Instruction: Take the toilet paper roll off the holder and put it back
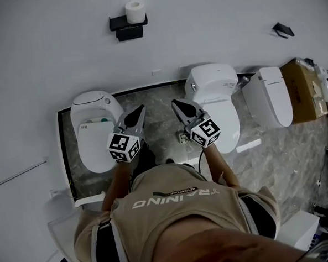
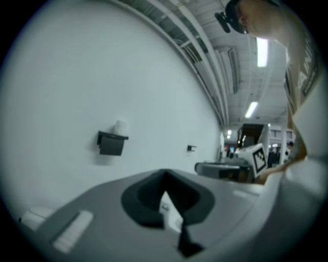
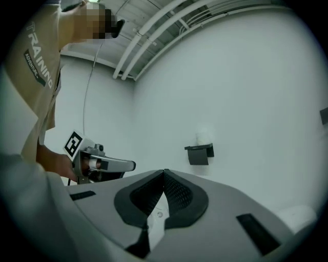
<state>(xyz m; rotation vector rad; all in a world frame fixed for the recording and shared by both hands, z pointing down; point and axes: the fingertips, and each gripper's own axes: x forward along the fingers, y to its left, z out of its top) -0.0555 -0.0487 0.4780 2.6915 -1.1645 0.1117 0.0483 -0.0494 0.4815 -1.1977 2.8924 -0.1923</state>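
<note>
Nearest: person's tan shirt (image 1: pixel 174 210), both arms out in front, one gripper per hand.

Left gripper (image 1: pixel 141 108): clenched. Its own view has the dark pads meeting at the tip (image 2: pixel 164 173), nothing between them, touching nothing. Marker cube faces the head camera.

Right gripper (image 1: pixel 175 102): same, jaws fully together in its own view (image 3: pixel 164 172), empty, no contact with anything. The two grippers are side by side, near each other and not touching, both aimed at the wall. Each shows up in the other's view.

Below and beyond them: marble-pattern floor (image 1: pixel 170 138) with three white toilets: left toilet (image 1: pixel 96 132), middle toilet (image 1: pixel 214 91), right toilet (image 1: pixel 272 96). Cardboard box (image 1: pixel 303 88) sits just right of the last one.

Farthest: white wall (image 1: pixel 53 46). Black holder (image 1: pixel 128 26) is mounted on it, and the toilet paper roll (image 1: pixel 135 11) sits upright on top of it. It is well apart from both claws. Both gripper views confirm this: holder (image 2: pixel 111 143) with the roll (image 2: pixel 121 126) on top, and likewise holder (image 3: pixel 199 153) and roll (image 3: pixel 203 134). A second small black fixture (image 1: pixel 283 30) is further right on the wall.
</note>
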